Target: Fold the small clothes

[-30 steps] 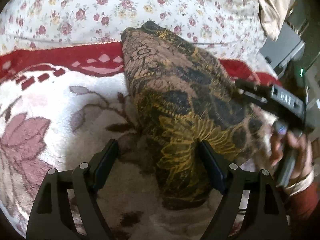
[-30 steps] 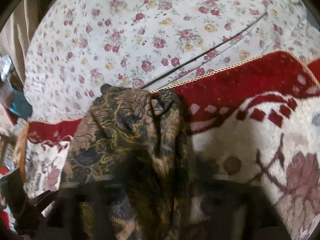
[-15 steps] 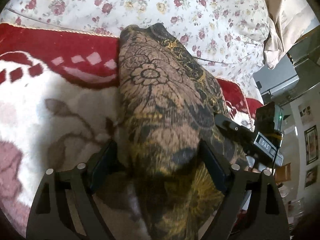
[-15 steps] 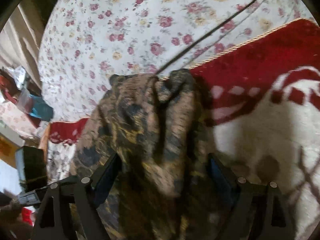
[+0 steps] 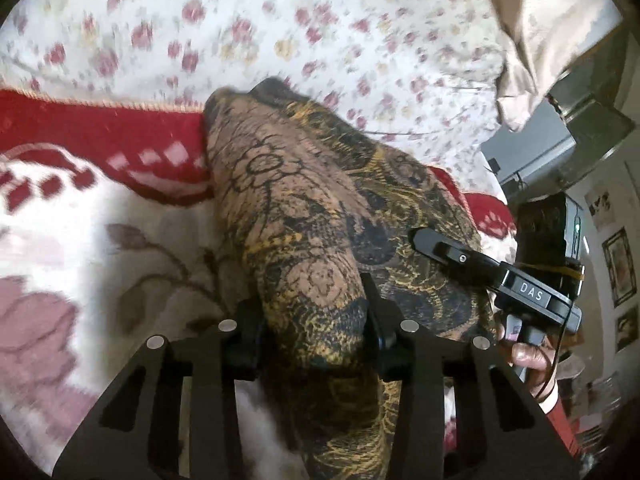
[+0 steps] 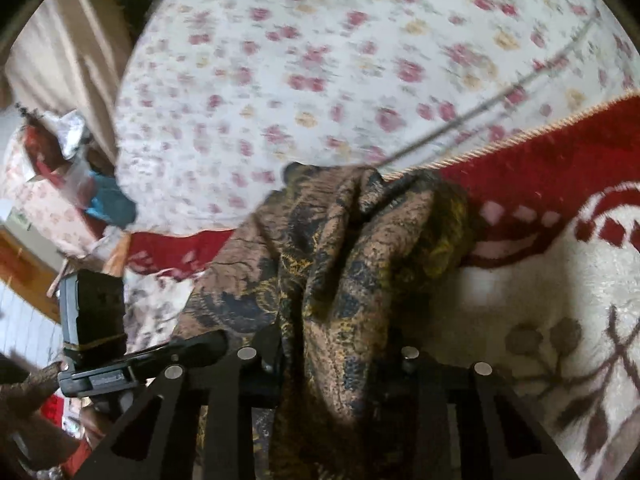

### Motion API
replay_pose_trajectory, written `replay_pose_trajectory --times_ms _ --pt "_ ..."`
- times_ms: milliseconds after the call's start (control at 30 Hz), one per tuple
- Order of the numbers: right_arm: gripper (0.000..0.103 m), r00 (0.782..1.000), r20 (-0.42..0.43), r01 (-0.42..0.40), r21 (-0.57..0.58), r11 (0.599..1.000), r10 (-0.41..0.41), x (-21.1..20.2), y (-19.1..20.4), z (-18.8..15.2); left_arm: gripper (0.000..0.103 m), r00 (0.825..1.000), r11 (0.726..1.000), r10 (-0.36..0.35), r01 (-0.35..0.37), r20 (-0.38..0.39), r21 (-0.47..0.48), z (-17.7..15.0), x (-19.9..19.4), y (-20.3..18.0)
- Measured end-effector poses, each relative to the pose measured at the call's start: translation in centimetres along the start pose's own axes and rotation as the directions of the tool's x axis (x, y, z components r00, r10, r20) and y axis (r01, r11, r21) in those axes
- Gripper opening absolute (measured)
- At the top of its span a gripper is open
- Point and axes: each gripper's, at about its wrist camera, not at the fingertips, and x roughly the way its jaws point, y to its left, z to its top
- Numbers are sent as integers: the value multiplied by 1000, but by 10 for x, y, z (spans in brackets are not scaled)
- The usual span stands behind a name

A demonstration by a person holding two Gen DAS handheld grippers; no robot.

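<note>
Left wrist view: your left gripper (image 5: pixel 312 340) pinches the near end of the brown-and-gold patterned fabric garment (image 5: pixel 320 208). It lies on the red-and-white plush floral blanket (image 5: pixel 100 232), its long axis running straight away from the jaws.

Right wrist view: your right gripper (image 6: pixel 340 360) clamps the same garment (image 6: pixel 352 248), bunched, stretching ahead toward the blanket's (image 6: pixel 560 184) red border.

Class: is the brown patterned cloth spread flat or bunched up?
Bunched: the cloth humps in deep folds, gripped by the left gripper and right gripper.
</note>
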Motion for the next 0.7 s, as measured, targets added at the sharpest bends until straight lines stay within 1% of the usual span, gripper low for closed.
replay_pose_trajectory --times_ms 67,133,200,267,300,367,400,433,467,500,567,600,633,700 --pt "31 999 -1 -44 -16 999 44 -7 18 -8 38 999 999 32 -32 6 29 -8 -25 -7" --pt "31 996 -11 -87 -2 996 87 -9 30 -21 38 999 999 38 -38 13 32 -21 -47 -5" --pt "31 993 -32 -111 -6 994 111 -7 39 -36 38 998 998 60 -60 4 19 -35 -56 2" --pt "31 994 -63 -96 -22 995 94 4 45 -52 38 996 996 84 -84 -16 -3 -48 -54 13" --pt "32 993 -89 -75 -9 997 74 14 43 -61 38 994 994 105 -107 -40 -29 -55 -46 22" --pt "36 989 -129 -56 70 996 64 25 32 -69 45 989 989 131 -135 -69 -56 -66 -37 33" --pt "40 989 -134 -53 108 993 68 26 27 -71 48 989 989 135 -139 -64 -56 -69 -37 34" --pt "43 990 -125 -53 138 989 71 22 24 -72 51 988 988 143 -145 -52 -54 -72 -40 33" --pt "48 992 -110 -42 145 989 58 15 24 -72 53 986 986 159 -161 -45 -45 -73 -46 30" --pt "53 995 -90 -25 128 991 37 4 27 -71 54 984 984 171 -173 -41 -37 -73 -50 29" --pt "54 998 -66 -1 80 997 6 -13 36 -70 61 981 980 194 -194 -10 -34 -75 -63 28" --pt "54 998 -55 11 58 998 -8 -21 40 -69 72 979 978 205 -204 8 -45 -78 -70 31" --pt "54 999 -35 23 35 999 -22 -31 46 -67 75 975 974 221 -219 32 -64 -81 -74 33" --pt "55 999 -9 33 16 999 -33 -39 53 -63 75 970 968 239 -234 49 -86 -84 -77 38"
